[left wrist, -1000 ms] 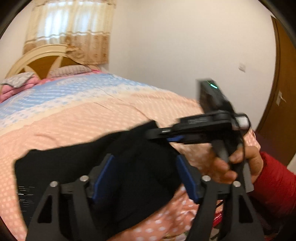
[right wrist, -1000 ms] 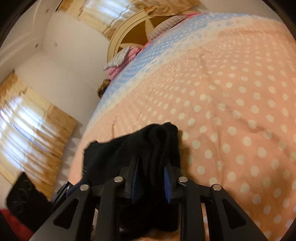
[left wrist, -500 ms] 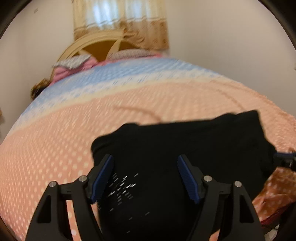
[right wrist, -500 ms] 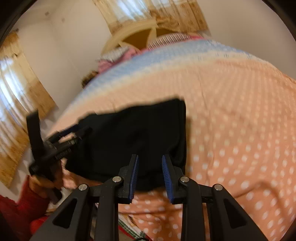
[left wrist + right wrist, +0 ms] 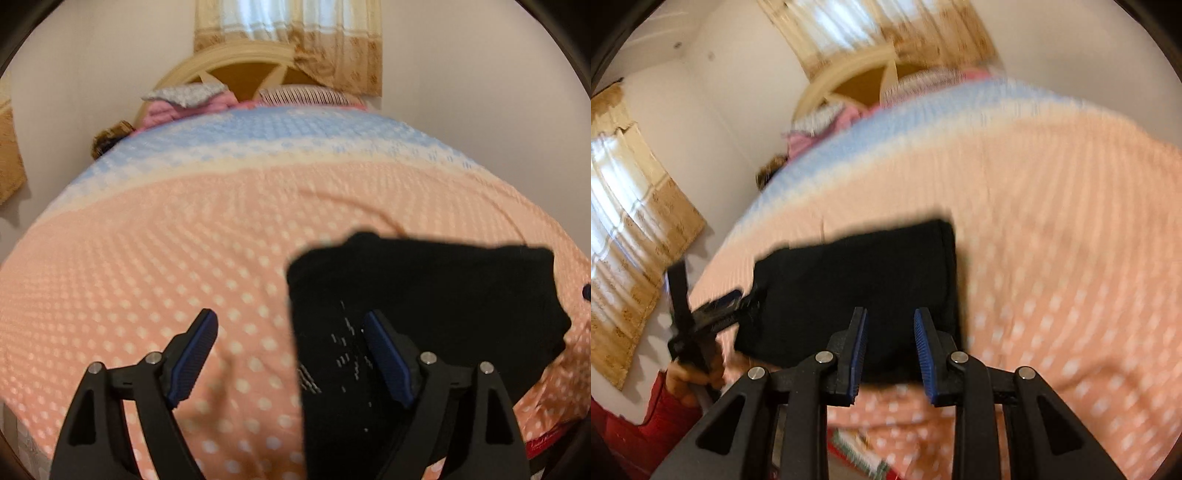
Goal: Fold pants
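**A:** Where do things stand, starting from your left?

**Me:** My left gripper has just been opening, and its blue-padded fingers are spread wide. The left finger sits over bare bedspread, the right one over the near left edge of the folded black fabric pants; nothing is pinched. The pants lie as a flat dark rectangle on the peach polka-dot bedspread, at the near edge of the bed, far from the cream wooden headboard.

**A:** And the right side?

**Me:** My right gripper hangs above the near edge of the pants. Its jaws stand a narrow gap apart and I see no cloth between them, so I judge it holds nothing. In that view my left gripper sits at the bundle's left edge, my hand below it.

**A:** What could spoil it?

**Me:** The bundle is close to the mattress edge; a brush from either finger could drag a layer and undo the fold, or tip it off the near side. The pads are grippy, so loose cloth may cling and lift.
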A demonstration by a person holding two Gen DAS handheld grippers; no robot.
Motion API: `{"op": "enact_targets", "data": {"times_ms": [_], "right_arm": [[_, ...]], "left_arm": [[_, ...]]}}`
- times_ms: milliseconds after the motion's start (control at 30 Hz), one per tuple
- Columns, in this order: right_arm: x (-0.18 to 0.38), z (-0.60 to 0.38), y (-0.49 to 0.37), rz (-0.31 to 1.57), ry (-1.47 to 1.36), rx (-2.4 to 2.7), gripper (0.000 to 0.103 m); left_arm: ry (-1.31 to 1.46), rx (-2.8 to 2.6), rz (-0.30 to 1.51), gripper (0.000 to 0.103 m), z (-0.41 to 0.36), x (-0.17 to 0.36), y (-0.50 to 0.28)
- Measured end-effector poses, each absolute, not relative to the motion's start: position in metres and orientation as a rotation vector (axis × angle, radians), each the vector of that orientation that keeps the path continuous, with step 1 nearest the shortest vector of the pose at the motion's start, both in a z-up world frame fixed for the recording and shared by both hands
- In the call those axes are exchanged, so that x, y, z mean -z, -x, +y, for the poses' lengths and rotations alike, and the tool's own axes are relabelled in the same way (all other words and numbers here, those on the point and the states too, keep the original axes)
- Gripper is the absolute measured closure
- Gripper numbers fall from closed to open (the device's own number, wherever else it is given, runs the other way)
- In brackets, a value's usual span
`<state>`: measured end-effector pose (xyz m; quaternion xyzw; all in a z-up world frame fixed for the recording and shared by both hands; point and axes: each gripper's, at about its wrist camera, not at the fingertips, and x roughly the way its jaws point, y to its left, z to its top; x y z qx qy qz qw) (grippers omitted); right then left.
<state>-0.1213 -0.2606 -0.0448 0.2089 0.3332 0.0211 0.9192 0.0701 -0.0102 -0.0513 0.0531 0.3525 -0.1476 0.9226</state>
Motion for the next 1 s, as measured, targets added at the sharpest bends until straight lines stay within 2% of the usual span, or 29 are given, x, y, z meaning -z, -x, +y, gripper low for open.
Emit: {"op": "enact_targets", "data": {"times_ms": [100, 233, 367, 500, 667, 800, 900, 1000], "right_arm": [[0.035, -0.267, 0.104, 0.655, -0.374, 0.014, 0.075], [0.048, -0.269, 0.061, 0.690, -0.350, 0.009, 0.075], [0.081, -0.263, 0.025, 0.789, -0.324, 0.064, 0.075], [0.083, -0.263, 0.027, 0.762, -0.323, 0.078, 0.075], [0.075, -0.260, 0.027, 0.761, -0.311, 0.094, 0.075], [0.047, -0.234, 0.042, 0.629, -0.283, 0.060, 0.075], [0.037, -0.190, 0.025, 0.664, -0.193, -0.077, 0.075], [0.041, -0.145, -0.003, 0.724, -0.182, -0.236, 0.075]], "left_arm": [[-0.107, 0.303, 0.665, 0.018, -0.016, 0.031, -0.075], [-0.131, 0.302, 0.651, 0.018, -0.039, 0.029, -0.098], [-0.181, 0.220, 0.798, 0.018, -0.055, 0.065, -0.135], [-0.109, 0.236, 0.859, 0.016, -0.042, 0.080, -0.144], [-0.004, 0.272, 0.831, 0.016, -0.004, 0.056, -0.140], [0.090, 0.227, 0.845, 0.016, 0.039, 0.062, -0.129], [0.214, 0.273, 0.901, 0.017, 0.051, 0.080, -0.116], [0.224, 0.304, 0.944, 0.018, 0.042, 0.095, -0.096]]}}
